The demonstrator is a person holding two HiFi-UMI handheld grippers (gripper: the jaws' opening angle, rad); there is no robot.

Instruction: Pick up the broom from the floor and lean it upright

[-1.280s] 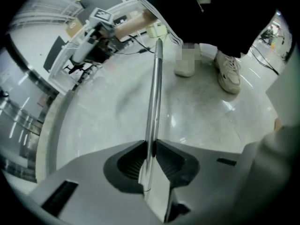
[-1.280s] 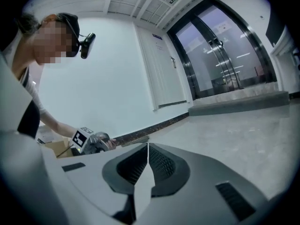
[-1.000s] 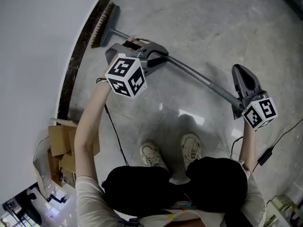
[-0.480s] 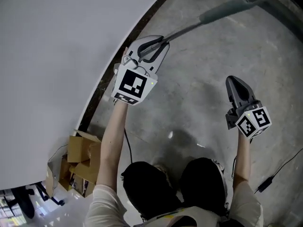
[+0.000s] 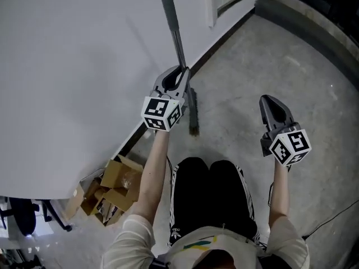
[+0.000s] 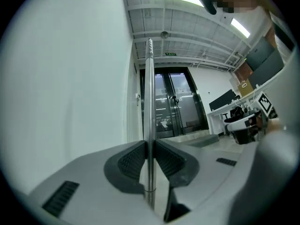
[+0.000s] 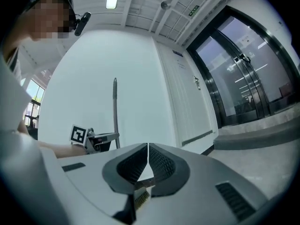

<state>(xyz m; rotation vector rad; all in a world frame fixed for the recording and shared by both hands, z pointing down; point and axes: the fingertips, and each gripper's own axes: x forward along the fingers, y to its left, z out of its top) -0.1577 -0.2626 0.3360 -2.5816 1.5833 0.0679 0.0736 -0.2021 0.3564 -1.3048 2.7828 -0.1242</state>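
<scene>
Your left gripper [image 6: 150, 156] has its jaws clamped on the metal shaft of the broom [image 5: 171, 15], gripping partway up. This stands the pole nearly upright close to the white wall [image 5: 67, 66] with the bristle head [image 5: 193, 114] down by the dark baseboard [image 5: 224, 36], ready, I'd judge, to tip against the wall. Your right gripper [image 7: 147, 165] has its jaws closed together on nothing and is held well apart, off to the side. No readable writing: only square markers on the cubes [image 5: 162, 112], and a green ceiling sign [image 6: 170, 54] too small to read.
</scene>
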